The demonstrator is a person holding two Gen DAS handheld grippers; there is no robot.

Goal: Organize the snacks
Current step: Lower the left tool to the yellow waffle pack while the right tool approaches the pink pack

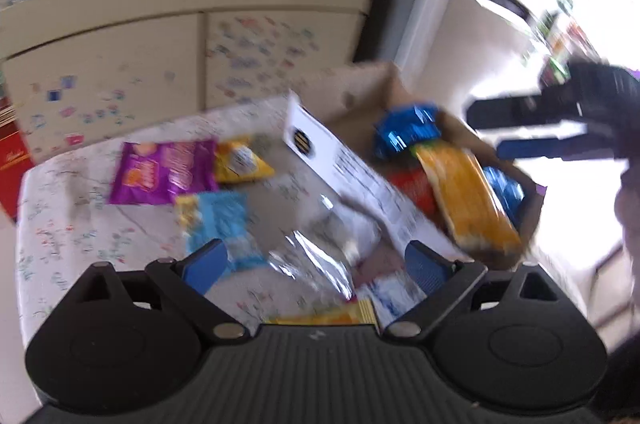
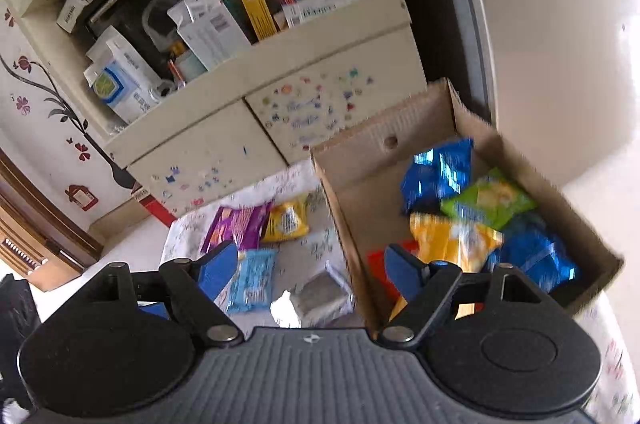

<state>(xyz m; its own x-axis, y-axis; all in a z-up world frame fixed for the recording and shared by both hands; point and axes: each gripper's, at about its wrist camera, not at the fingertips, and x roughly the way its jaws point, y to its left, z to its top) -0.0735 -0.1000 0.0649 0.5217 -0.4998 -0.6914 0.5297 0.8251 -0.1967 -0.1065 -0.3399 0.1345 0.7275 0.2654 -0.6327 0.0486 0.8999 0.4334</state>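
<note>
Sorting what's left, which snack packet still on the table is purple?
The purple packet, farthest from the cardboard box, beside the yellow packet; the packet nearer the grippers is light blue.

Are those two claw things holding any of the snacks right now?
No. The left gripper and the right gripper both stand open and empty, above the packets on the table.

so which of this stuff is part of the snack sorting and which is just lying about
Part of the job:
- cardboard box
- purple packet
- yellow packet
- light blue packet
- clear wrapper packet
- blue, green and orange packets in the box

Just lying about:
- shelf boxes and books
- stickered cupboard
</note>
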